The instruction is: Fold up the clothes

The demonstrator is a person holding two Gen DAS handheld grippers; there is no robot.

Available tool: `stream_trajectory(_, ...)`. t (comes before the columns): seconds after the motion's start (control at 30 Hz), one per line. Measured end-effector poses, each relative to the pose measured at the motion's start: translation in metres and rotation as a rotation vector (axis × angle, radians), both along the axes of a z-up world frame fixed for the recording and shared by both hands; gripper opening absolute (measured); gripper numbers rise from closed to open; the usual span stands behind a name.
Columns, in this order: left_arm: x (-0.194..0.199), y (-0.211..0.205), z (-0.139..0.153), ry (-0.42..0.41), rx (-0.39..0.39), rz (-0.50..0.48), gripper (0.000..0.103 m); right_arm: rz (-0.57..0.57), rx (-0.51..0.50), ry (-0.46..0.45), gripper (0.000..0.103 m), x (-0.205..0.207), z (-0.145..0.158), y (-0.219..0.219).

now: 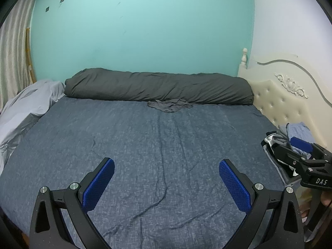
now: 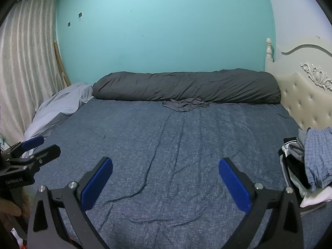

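Grippers: the left gripper (image 1: 166, 166) and the right gripper (image 2: 165, 165) are both held over the near edge of the bed (image 1: 145, 145), side by side, tipped somewhat downward toward the sheet.
Gripper state: both released, jaws spread wide, nothing between the blue pads (image 1: 99, 186) of either one.
Reason for hold: judged as a ready stance. Both tools face the bare middle of the bed, which reads as the surface kept free for spreading a garment.
Clothes pile: heap of clothes (image 2: 307, 161) at the right edge of the bed, just beside the cream tufted headboard (image 2: 305, 95). Judged as the supply stack, set to one side so the middle stays free.
Pile appearance: a blue checked piece lies on top, crumpled; grey, black and white fabric shows beneath. Nothing in it is folded.
Stray garment: small grey garment (image 1: 169, 104) lies rumpled at the far side of the bed, touching the foot of the rolled dark grey duvet (image 1: 157, 87).
Far-side bedding: duvet against the teal wall, pale bedding (image 1: 27, 108) bunched at the left corner; judged as pushed aside for room.
Task status: no garment taken up yet.
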State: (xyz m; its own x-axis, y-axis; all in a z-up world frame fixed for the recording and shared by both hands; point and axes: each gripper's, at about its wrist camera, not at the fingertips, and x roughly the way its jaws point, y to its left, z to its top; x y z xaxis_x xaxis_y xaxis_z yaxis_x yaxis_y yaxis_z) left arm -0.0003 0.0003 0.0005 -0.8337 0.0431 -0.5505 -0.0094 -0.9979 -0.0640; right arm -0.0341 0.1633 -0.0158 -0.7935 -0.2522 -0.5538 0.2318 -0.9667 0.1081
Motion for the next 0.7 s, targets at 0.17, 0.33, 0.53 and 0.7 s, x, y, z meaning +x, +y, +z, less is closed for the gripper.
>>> stream_trajectory(0.17, -0.002, 0.003, 0.004, 0.008, 0.001, -0.004, 0.103, 0.002, 0.001, -0.006, 0.103, 0.0, 0.0, 0.002)
stream_trajectory(0.33, 0.002, 0.001, 0.002, 0.011, 0.003, -0.009, 0.103, 0.001, 0.002, -0.01, 0.103, -0.001, -0.001, 0.005)
stream_trajectory(0.53, 0.0, 0.006, -0.005, 0.012, 0.003, -0.006, 0.103, -0.004, 0.002, -0.014, 0.103, -0.004, -0.001, 0.007)
stream_trajectory(0.7, -0.001, 0.009, -0.007, 0.011, 0.002, -0.009, 0.103, -0.007, 0.001, -0.016, 0.103, -0.003, -0.002, 0.009)
